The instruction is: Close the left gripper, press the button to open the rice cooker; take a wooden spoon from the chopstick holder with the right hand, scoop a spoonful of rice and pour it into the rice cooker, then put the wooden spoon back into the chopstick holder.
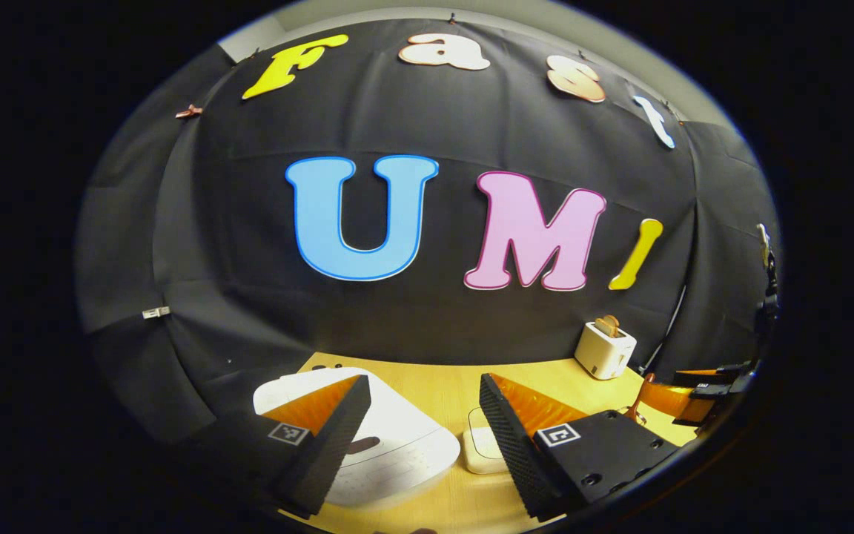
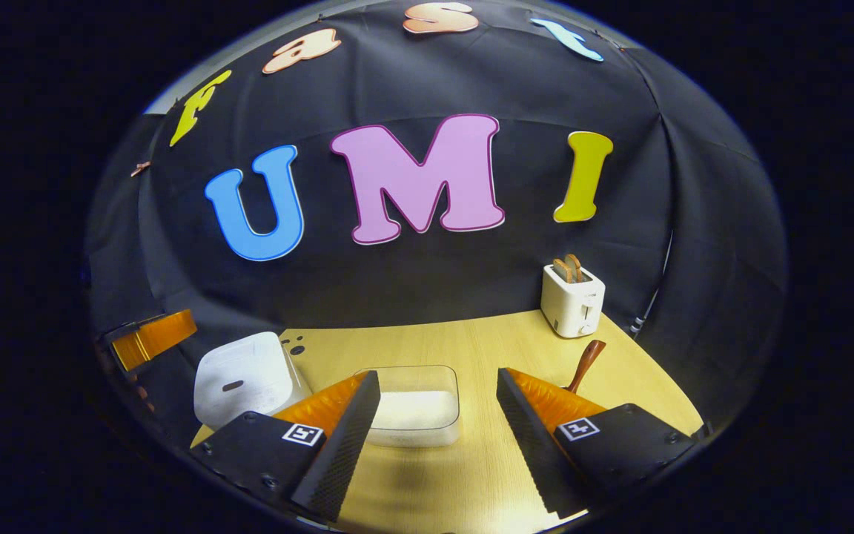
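The left hand-held gripper (image 1: 421, 437) is hovering with its fingers spread wide and pinching nothing, over the white rice cooker (image 1: 390, 437), whose lid is lying shut. In the right gripper view the rice cooker (image 2: 245, 378) is sitting at the desk's (image 2: 471, 341) left edge, near the back. The right hand-held gripper (image 2: 438, 437) is also standing spread and empty, pointing at the clear container of rice (image 2: 414, 411) sitting toward the middle of the desk. The wooden spoon (image 2: 585, 363) is leaning with its handle showing just behind the right finger; the chopstick holder itself is hidden. A white toaster (image 2: 572, 300) with bread in its slots is standing at the desk's back right corner.
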The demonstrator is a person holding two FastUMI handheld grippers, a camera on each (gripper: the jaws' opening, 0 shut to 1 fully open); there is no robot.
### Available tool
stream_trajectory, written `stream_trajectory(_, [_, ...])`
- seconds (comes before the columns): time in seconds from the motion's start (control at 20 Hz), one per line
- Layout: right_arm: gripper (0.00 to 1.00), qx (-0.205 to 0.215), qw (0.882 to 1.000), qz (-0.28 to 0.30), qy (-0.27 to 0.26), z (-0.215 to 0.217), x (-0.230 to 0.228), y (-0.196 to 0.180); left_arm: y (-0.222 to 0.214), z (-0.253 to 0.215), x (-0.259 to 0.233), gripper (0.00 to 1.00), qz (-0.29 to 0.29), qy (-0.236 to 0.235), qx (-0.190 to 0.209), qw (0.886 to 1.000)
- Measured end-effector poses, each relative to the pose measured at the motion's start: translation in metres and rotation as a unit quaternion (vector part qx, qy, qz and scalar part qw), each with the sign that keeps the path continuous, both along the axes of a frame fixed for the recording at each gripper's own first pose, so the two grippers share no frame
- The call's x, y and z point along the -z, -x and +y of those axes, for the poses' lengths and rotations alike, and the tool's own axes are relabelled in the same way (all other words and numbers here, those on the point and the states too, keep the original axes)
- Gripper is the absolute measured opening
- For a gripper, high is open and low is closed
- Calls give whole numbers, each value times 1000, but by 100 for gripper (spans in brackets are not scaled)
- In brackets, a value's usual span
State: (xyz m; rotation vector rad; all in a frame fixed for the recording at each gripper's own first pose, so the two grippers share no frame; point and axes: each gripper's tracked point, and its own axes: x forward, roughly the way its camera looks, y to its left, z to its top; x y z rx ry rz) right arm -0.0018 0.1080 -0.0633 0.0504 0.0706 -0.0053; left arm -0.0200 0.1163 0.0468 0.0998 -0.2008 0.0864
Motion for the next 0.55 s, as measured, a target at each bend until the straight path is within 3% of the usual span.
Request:
stream_trajectory(0.25, [98, 0, 1000, -14, 14, 16, 4, 17, 11, -27, 13, 96, -13, -15, 46, 999])
stream_trajectory(0.45, [98, -17, 999, -26, 22, 36, 6, 21, 33, -47, -4, 95, -81, 11, 101, 992])
stream_trajectory(0.55, [98, -18, 999, -39, 21, 40, 2, 20, 37, -45, -12, 95, -114, 8, 105, 988])
